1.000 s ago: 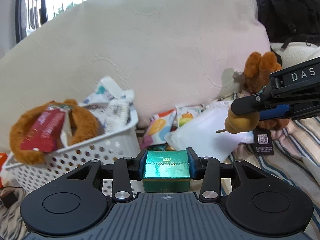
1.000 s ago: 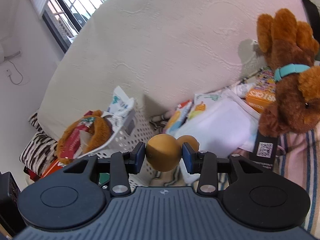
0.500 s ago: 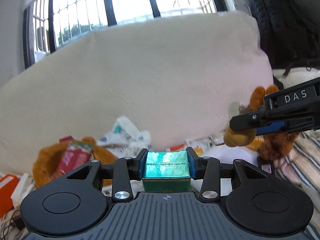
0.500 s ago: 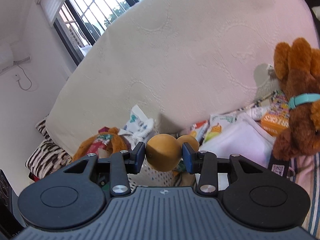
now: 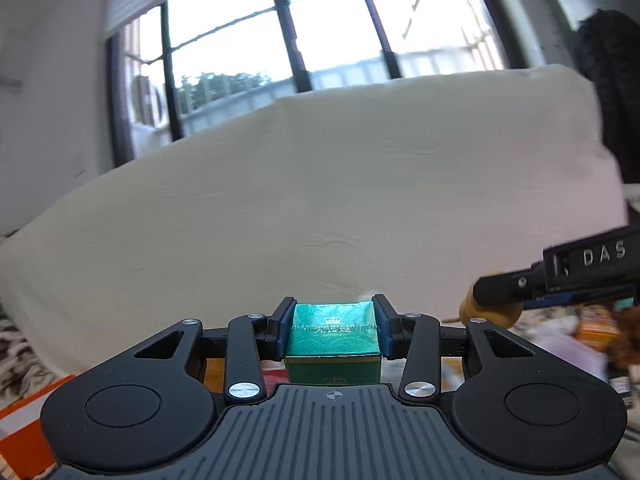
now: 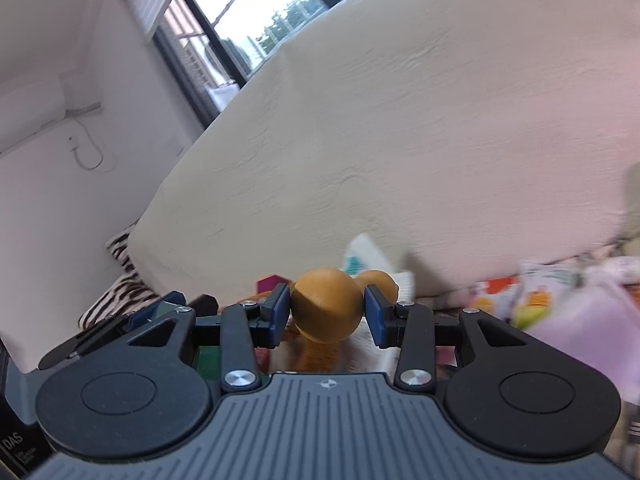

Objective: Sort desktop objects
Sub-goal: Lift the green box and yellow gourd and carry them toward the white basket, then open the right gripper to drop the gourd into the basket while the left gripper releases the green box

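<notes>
My left gripper (image 5: 334, 330) is shut on a shiny green box (image 5: 334, 336) with a crown mark, held up in front of a big cream cushion (image 5: 320, 200). My right gripper (image 6: 326, 312) is shut on an orange-brown gourd-shaped toy (image 6: 326, 310). In the left wrist view the right gripper (image 5: 560, 280) comes in from the right edge, with the gourd (image 5: 486, 312) in its tip. The left gripper's edge shows at lower left of the right wrist view (image 6: 120, 320).
Snack packets (image 6: 532, 292) and a pale pink bag (image 6: 592, 320) lie blurred at the right. A zebra-striped pillow (image 6: 120, 276) sits at the left, an orange box (image 5: 32, 412) at lower left. A barred window (image 5: 300, 40) is behind the cushion.
Both grippers have risen and tilted upward with their objects held. The white basket and plush toys have dropped out of view, and the window now fills the top.
</notes>
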